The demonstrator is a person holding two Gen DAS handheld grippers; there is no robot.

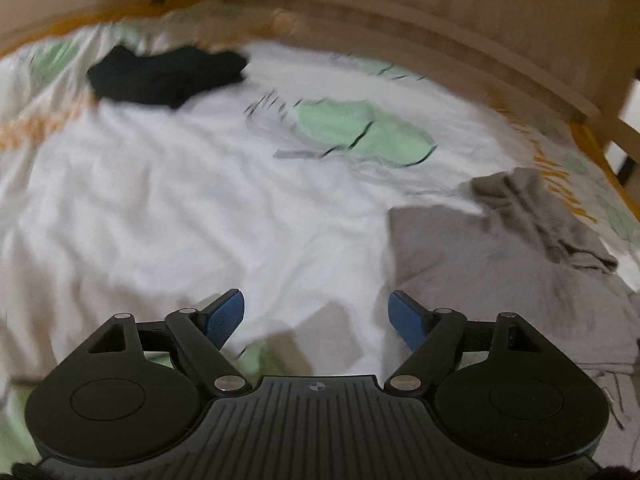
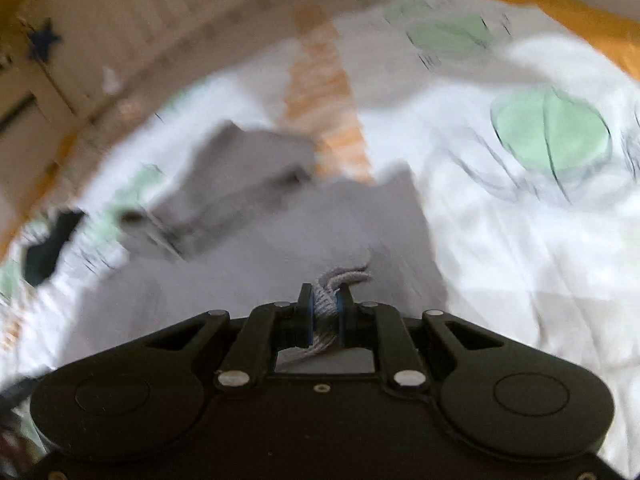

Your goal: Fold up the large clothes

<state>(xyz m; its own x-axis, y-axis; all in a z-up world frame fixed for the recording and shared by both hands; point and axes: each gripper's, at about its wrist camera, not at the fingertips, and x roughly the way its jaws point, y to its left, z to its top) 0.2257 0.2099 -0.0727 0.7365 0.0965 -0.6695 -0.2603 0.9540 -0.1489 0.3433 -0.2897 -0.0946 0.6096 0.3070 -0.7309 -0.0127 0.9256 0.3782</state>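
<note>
1. The right gripper (image 2: 323, 304) has its jaws clamped on a bunched edge of the grey garment (image 2: 256, 248).
2. The left gripper (image 1: 316, 316) hangs over the bed (image 1: 160, 200), jaws wide apart and empty.
3. The garment sprawls rumpled on the bed; folding looks barely begun.
4. A black garment (image 1: 164, 76) waits near the headboard (image 1: 400, 8).

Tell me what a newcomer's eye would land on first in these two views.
First, the right gripper shut on a bunched edge of the grey garment, which sprawls over the white patterned bedsheet. Next, the left gripper hanging open above that sheet, and a black garment lying far back near the wooden headboard.
</note>
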